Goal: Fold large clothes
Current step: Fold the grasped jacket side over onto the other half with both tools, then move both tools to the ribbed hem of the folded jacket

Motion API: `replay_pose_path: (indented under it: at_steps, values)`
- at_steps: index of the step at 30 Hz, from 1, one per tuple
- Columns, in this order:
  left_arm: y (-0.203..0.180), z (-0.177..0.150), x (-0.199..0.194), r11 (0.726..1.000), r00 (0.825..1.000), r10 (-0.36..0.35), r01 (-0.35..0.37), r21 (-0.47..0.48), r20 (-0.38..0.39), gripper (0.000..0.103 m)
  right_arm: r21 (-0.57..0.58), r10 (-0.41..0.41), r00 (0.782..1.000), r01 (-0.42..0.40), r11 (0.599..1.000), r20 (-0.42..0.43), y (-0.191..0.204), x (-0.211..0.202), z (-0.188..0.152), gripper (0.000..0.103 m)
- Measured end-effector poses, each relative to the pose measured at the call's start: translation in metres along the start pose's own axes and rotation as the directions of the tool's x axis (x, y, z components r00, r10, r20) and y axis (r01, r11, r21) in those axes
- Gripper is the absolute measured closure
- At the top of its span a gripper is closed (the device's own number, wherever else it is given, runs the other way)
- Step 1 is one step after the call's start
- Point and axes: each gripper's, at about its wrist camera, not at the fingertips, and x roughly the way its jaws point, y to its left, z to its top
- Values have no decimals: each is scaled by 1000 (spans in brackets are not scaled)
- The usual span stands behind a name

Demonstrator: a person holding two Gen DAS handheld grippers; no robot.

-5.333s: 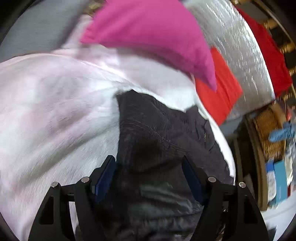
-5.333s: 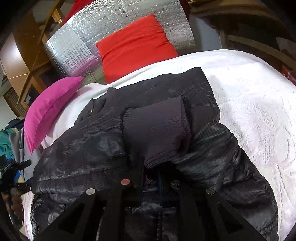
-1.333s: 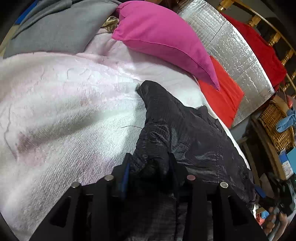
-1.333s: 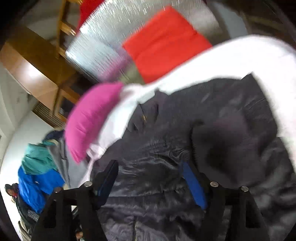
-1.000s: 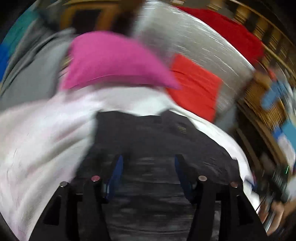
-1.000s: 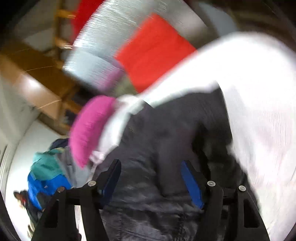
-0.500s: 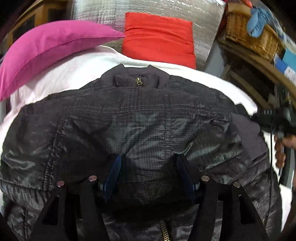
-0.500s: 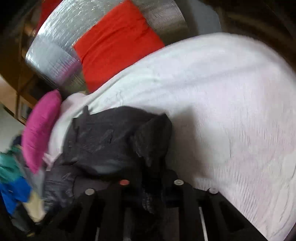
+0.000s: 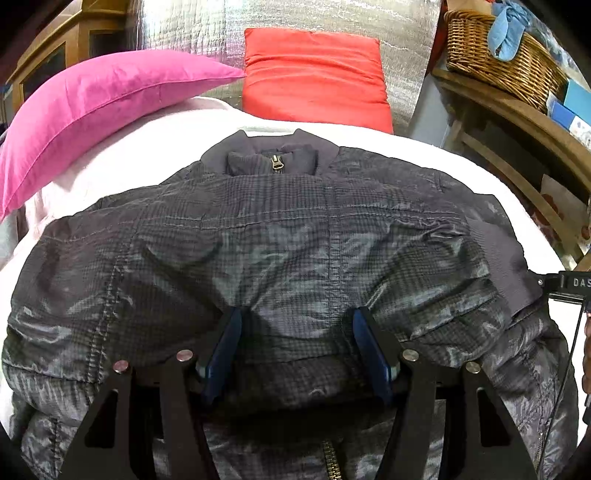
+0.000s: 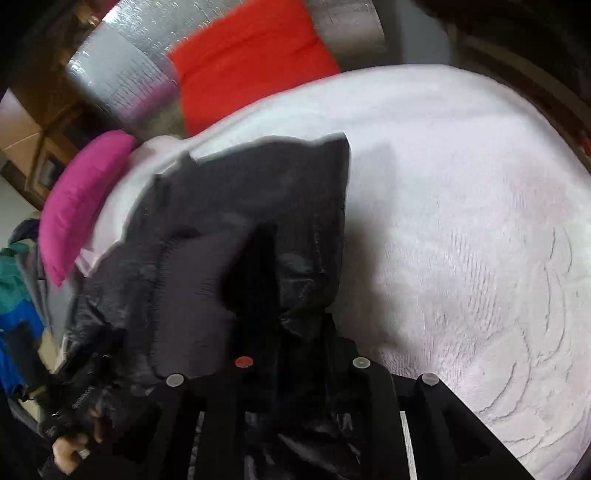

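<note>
A dark grey quilted jacket (image 9: 280,236) lies front up on a white bedspread (image 9: 166,144), collar and zip pull toward the pillows, sleeves folded in across the body. My left gripper (image 9: 297,332) is open, its blue pads resting on the jacket's lower middle with fabric between them. My right gripper (image 10: 299,350) is shut on the jacket's right side (image 10: 295,280), at the sleeve with the ribbed cuff (image 10: 192,295), and holds that fabric bunched up over the bedspread (image 10: 461,221). Its fingertips are hidden by the cloth.
A pink pillow (image 9: 96,107) and a red cushion (image 9: 314,77) lean on a silver quilted headboard (image 9: 207,33) behind the jacket. A wicker basket (image 9: 498,62) sits on wooden shelving at right. Blue and teal clothes (image 10: 14,295) lie at the bed's left.
My left gripper let go of the sleeve, swung to the jacket's middle and now rests there open. My right gripper opened, moved to the jacket's right side and shut on it.
</note>
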Motion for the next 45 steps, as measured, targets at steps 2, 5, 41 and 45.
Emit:
replay_pose_path:
  at_steps: [2,5,41,45]
  values:
    - [3,3,-8,1000,1000,-19,19,3,-24,39,7,-20,999,20,1000,26,5,-8,3,79]
    - [24,2,-46,993,996,-92,91,-69,-16,39,14,-26,993,24,1000,115,13,-41,-8,30]
    - [156,-256,-286,924,976,206,-216,-316,-65,27,2,171,925,-182,983,339,-16,-268,-334,23]
    - [150,-256,-285,930,974,215,-227,-290,-73,27,17,169,932,-184,983,319,-17,-256,-338,23]
